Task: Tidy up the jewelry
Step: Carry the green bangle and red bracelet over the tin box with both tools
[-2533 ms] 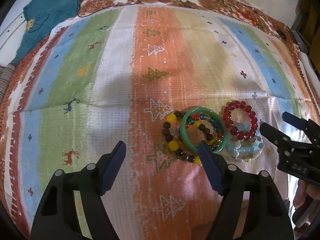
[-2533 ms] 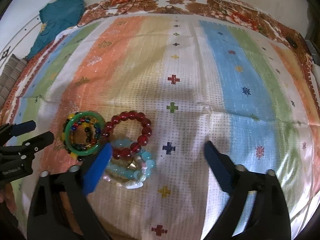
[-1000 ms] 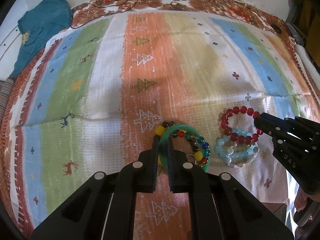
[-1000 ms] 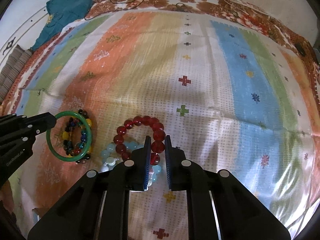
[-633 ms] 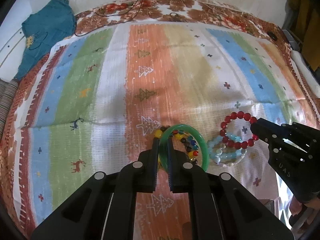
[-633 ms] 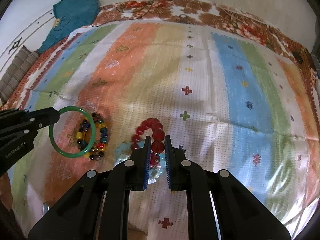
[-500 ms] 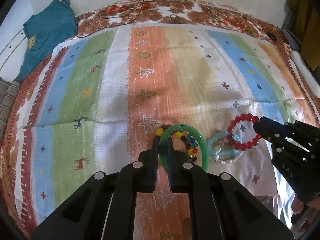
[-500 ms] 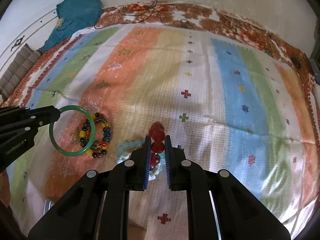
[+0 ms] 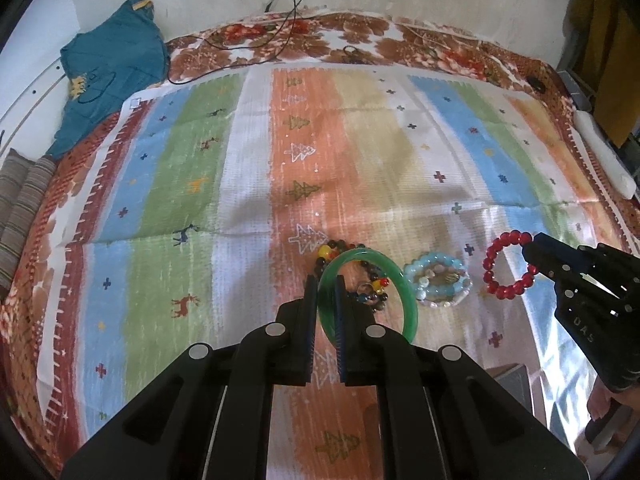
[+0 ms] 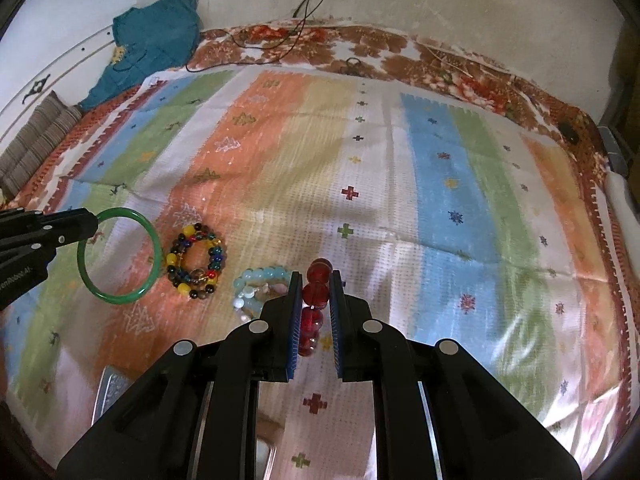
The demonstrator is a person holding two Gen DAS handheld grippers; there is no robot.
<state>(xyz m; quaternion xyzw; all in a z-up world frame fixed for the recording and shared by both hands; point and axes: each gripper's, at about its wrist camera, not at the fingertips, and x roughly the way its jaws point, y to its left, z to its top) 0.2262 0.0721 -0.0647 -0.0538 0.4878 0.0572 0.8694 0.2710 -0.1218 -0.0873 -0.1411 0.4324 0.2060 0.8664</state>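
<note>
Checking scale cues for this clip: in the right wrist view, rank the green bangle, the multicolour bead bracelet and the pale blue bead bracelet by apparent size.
1. green bangle, lifted, so nearness may exaggerate it
2. multicolour bead bracelet
3. pale blue bead bracelet, partly hidden by the right gripper, so unsure

A striped cloth [image 9: 248, 184] in blue, green, white, orange and tan bands, printed with small trees, deer and crosses, covers most of the view. Under it lies a brown-and-red floral spread [image 9: 360, 46], showing along the far edge from 11 to 2 o'clock. A teal garment [image 9: 108, 76] lies crumpled at 10 o'clock against the pale wall [image 10: 460, 4]. Thin dark cables [image 9: 288, 8] run down the wall at 12 o'clock onto the floral spread. A brown striped cushion [image 10: 36, 142] sits at 9 o'clock.
</note>
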